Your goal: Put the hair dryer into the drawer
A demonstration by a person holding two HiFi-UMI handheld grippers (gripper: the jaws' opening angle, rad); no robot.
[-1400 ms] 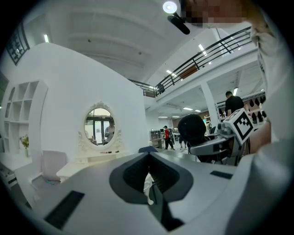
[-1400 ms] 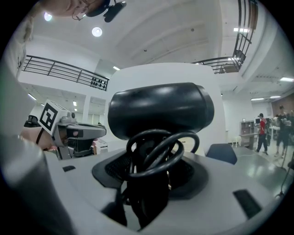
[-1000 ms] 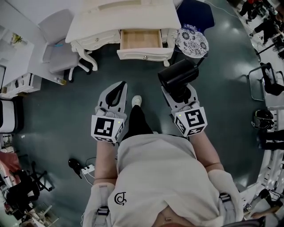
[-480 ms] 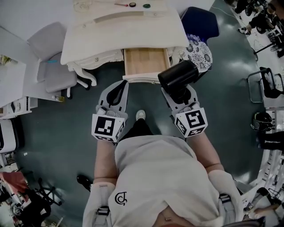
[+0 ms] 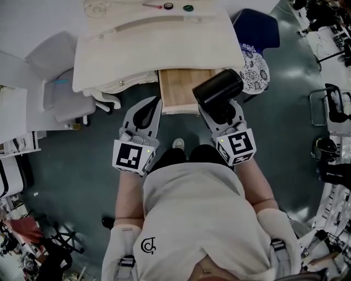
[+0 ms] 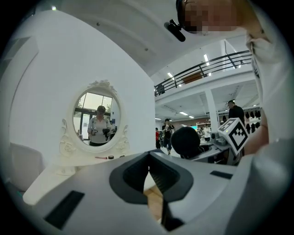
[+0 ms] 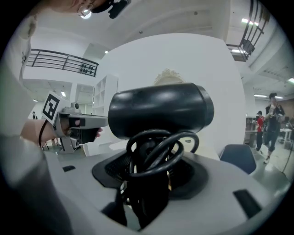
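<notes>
The black hair dryer [image 5: 218, 88] sticks up from my right gripper [image 5: 220, 111], which is shut on its handle; its barrel hangs over the right front corner of the open wooden drawer [image 5: 175, 88]. In the right gripper view the dryer [image 7: 161, 108] fills the middle. Its black cord [image 7: 158, 153] is looped around the handle between the jaws of the right gripper [image 7: 147, 183]. My left gripper [image 5: 154, 102] is shut and holds nothing, its tip just short of the drawer's left front. In the left gripper view the left gripper [image 6: 149, 156] points level at the table.
The drawer belongs to a white dressing table [image 5: 153, 38] with an oval mirror [image 6: 97, 119] and small items [image 5: 167, 5] on top. A grey chair [image 5: 60, 93] stands at its left. A patterned stool [image 5: 255, 63] and a blue chair [image 5: 258, 24] stand at its right.
Both grippers have come forward to the dressing table. The drawer, far ahead a second ago, now lies right under the dryer's barrel and the left gripper's tip. Neither grip has changed.
</notes>
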